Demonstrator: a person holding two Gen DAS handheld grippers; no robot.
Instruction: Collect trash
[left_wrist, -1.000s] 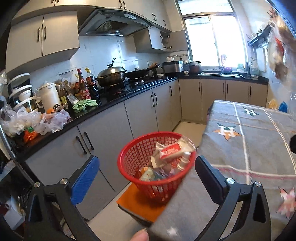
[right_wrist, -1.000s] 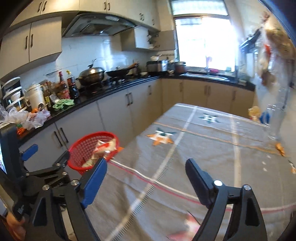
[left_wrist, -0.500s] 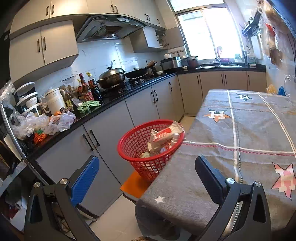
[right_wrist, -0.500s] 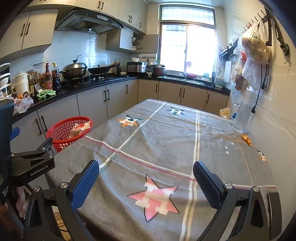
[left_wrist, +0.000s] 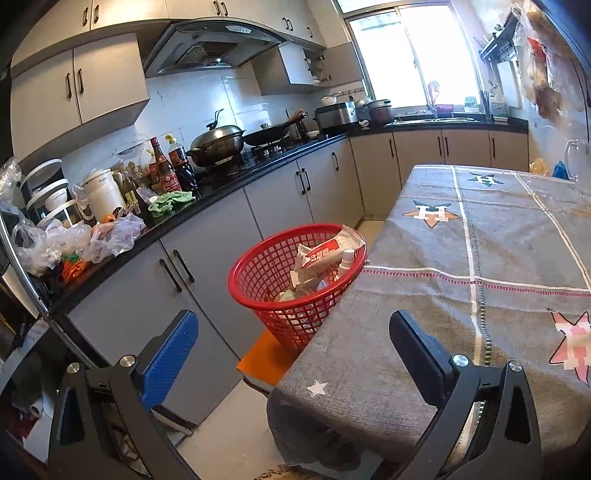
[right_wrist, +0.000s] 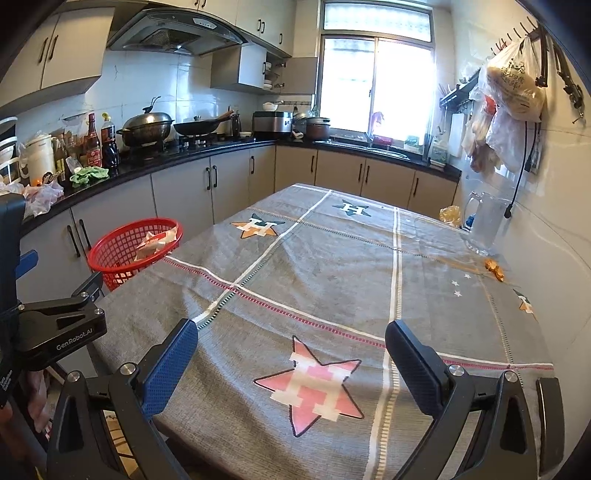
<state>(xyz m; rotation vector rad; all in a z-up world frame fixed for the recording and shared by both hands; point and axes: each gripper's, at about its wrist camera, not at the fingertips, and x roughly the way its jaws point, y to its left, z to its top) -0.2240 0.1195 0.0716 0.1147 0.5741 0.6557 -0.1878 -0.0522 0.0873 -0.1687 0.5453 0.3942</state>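
Left wrist cam: left gripper (left_wrist: 295, 354) jaws spread wide, nothing between them, hovering off the table's near corner above the floor. Red mesh basket (left_wrist: 295, 275) sits on an orange stool (left_wrist: 267, 363) just beside the table edge, btwn table and the grey lower cabinets (left_wrist: 207, 266). Basket holds trash: red/white wrapper (left_wrist: 325, 253) leaning on the rim, small white bottle (left_wrist: 345, 260) next to it, more crumpled packaging underneath. Right wrist cam: right gripper (right_wrist: 291, 365) also wide open, empty, over the near end of the grey tablecloth (right_wrist: 325, 266) w/ a pink star patch btwn the fingers. Left gripper body visible at far left of this view. Clear pitcher (right_wrist: 484, 225) near the wall at the table's far right; small orange scraps (right_wrist: 494, 269) on the cloth just beside it, well apart from basket.
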